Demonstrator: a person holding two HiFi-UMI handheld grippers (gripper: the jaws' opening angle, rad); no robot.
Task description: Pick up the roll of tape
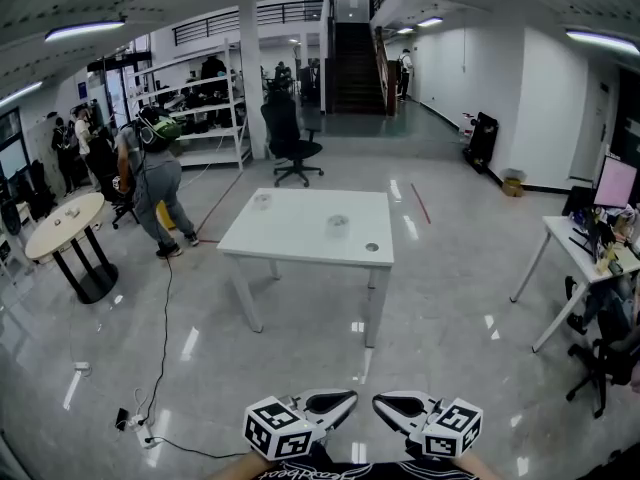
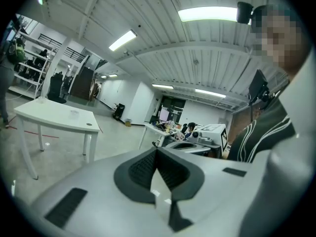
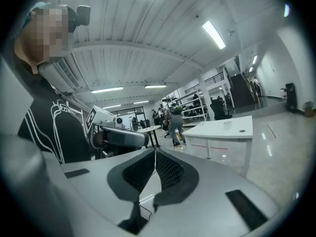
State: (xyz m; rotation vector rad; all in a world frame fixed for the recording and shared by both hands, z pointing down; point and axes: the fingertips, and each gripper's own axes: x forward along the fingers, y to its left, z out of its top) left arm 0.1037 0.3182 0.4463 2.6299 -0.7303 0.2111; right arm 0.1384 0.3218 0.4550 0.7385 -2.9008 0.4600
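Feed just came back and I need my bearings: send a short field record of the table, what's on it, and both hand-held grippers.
table: white table, out across the floor, apart from both grippers
roll of tape: probably the pale round item near the table's middle; too small to be sure
other item: small pale thing near the far left corner
left hand-held gripper: jaws together, nothing between them
right hand-held gripper: jaws together, nothing between them
task step: tape not yet reached
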